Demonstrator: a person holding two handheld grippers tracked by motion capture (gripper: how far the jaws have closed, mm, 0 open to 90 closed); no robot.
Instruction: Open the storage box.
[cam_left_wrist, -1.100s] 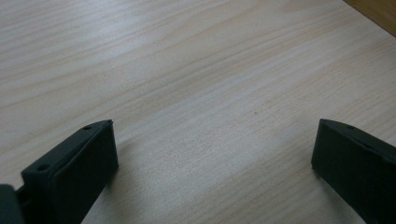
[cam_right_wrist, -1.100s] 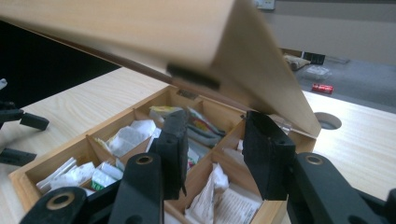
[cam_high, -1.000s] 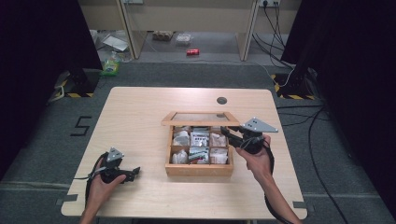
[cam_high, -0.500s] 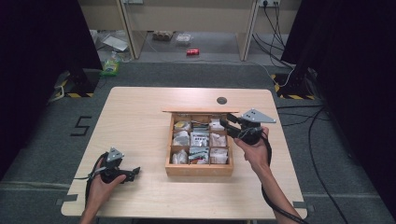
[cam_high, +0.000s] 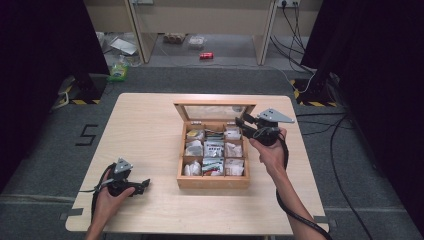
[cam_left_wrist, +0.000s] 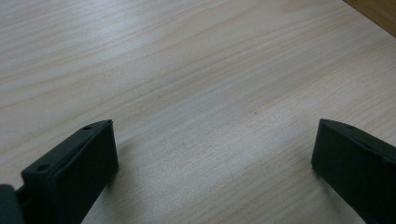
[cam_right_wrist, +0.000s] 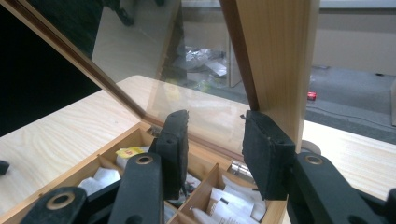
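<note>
A: Where is the box lid (cam_high: 215, 111), and why are you holding your right gripper (cam_high: 243, 123) there?

B: You are propping the glass-paned lid up by its right frame edge, above the wooden box (cam_high: 212, 181) at mid-worktop (cam_high: 150, 125). The gripper's jaws are standing partly apart beside the frame (cam_right_wrist: 275, 60); whether the pads are pressing it, I cannot tell. That placement is exposing the compartments of tea bags (cam_high: 214, 149).

A: And the hand poses?

B: Your right hand (cam_high: 270, 150) is reaching forward, gripper roughly level, pointing left. Your left gripper (cam_high: 141, 185) is lying low on the worktop's near left, jaws wide and holding nothing.
</note>
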